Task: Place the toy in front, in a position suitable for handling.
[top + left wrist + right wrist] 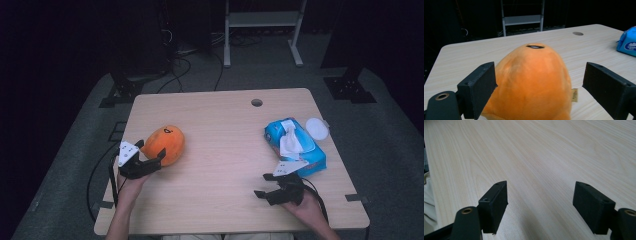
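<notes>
An orange plush toy [167, 142] with a small black mark on top lies on the left part of the wooden table [225, 130]. My left gripper [151, 150] is open and straddles the toy's near end. In the left gripper view the toy [534, 82] bulges between the two jaws; the right jaw stands clear of it, while the left jaw is very close to its side. My right gripper [263, 185] hovers open near the front right of the table, pointing left. Between its jaws [540, 195] there is only bare wood.
A blue pack of wipes [296, 146] with a white tissue sticking out lies just behind the right gripper, with a round white lid [316, 128] beside it. A cable hole [256, 102] sits near the table's far edge. A metal frame [262, 20] stands on the floor beyond.
</notes>
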